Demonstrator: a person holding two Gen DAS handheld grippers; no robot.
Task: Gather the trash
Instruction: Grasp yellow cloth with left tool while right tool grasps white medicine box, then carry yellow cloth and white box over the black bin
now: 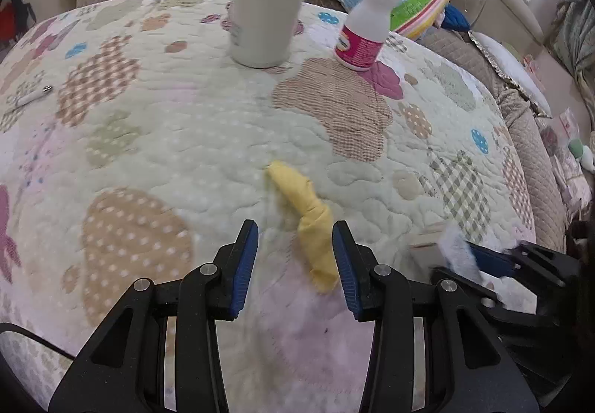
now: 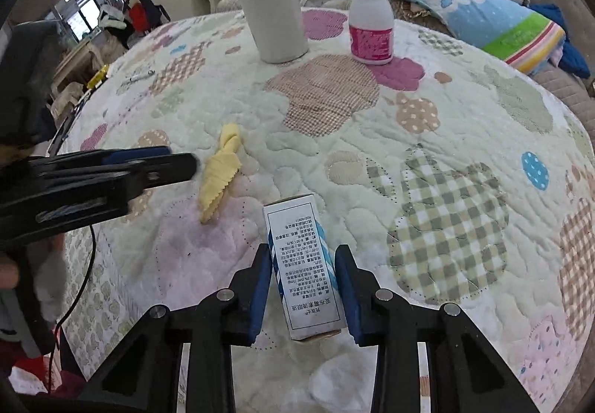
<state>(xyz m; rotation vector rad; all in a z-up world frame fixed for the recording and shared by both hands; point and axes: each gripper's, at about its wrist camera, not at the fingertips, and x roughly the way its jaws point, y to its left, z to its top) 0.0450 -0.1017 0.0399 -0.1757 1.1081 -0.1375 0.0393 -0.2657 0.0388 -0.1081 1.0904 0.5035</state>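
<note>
Mostly readable: right gripper (image 2: 303, 288) blurring at right edge of left wrist view, tumbler (image 2: 268, 0) top getting cropped there. Small white box (image 2: 303, 271) with printed text lying on quilt (image 2: 427, 138), sitting between right fingers; right pad touching, left pad contact unclear, so grip not confirmable. Yellow twisted wrapper (image 1: 308, 219) lying crumpled just ahead of left gripper (image 1: 295, 264), jaws standing apart, nothing clamped. Pill bottle (image 2: 371, 19) and tumbler standing well behind; quilt between staying bare.

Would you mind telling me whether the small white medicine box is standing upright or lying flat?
Lying flat. In the right wrist view the medicine box rests on its broad side on the quilted cover, printed face up, between the right gripper's jaws.
</note>
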